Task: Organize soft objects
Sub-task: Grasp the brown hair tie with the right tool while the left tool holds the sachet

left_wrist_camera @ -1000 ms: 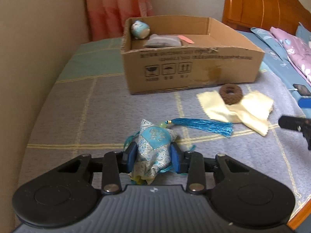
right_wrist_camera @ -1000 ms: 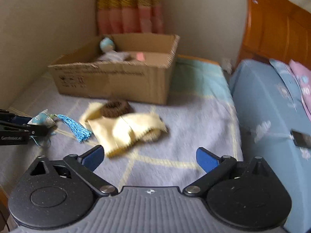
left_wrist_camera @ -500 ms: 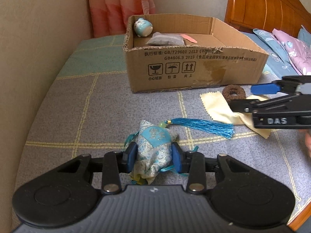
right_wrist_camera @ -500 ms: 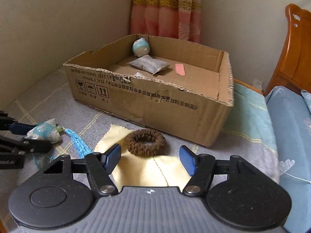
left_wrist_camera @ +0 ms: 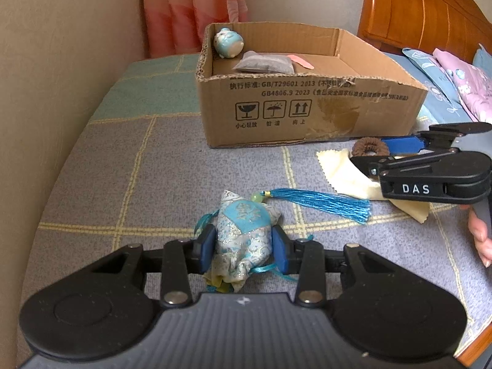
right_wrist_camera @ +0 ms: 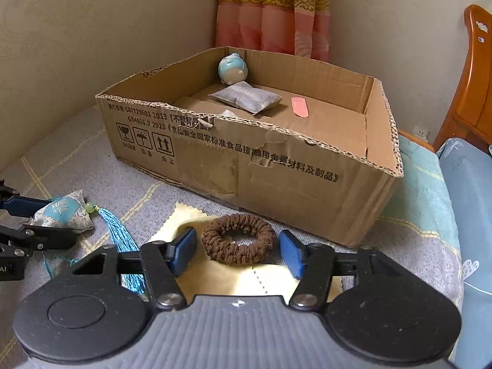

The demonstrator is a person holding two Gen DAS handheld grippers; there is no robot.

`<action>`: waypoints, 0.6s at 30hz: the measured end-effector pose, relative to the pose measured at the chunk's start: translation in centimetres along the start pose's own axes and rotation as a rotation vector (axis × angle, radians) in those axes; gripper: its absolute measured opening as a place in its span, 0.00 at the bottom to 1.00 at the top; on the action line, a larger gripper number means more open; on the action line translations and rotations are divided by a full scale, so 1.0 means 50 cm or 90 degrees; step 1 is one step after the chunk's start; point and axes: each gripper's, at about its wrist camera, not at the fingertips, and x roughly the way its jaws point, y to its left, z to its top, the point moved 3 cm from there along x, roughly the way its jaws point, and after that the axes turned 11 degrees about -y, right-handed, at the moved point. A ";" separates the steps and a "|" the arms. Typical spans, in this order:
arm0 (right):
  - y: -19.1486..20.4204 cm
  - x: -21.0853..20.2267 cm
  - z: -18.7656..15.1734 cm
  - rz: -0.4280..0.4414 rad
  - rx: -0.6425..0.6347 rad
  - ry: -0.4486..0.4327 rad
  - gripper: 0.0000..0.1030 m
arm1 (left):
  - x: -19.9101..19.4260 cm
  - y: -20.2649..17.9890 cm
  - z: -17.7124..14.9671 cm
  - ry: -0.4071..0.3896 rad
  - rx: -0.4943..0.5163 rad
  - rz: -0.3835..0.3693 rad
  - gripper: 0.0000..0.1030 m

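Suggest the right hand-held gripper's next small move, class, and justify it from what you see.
Probably close the right hand-held gripper a little further. Its jaws have just been closing, and the brown scrunchie lies between them on the yellow cloth, but gaps still show on both sides, so nothing is gripped.

My left gripper (left_wrist_camera: 243,247) straddles the sachet (left_wrist_camera: 246,230); its tassel (left_wrist_camera: 323,204) trails right toward the cloth (right_wrist_camera: 246,276) — the scrunchie (right_wrist_camera: 238,243) lies on it, before the box (right_wrist_camera: 276,169).
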 end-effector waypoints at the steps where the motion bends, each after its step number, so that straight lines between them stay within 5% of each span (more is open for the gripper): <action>1: 0.000 0.000 0.000 -0.002 0.002 0.001 0.53 | 0.000 0.000 0.001 0.002 -0.003 0.002 0.38; 18: 0.016 -0.086 0.018 -0.007 -0.016 -0.024 0.46 | -0.049 -0.017 0.030 -0.003 0.031 -0.053 0.33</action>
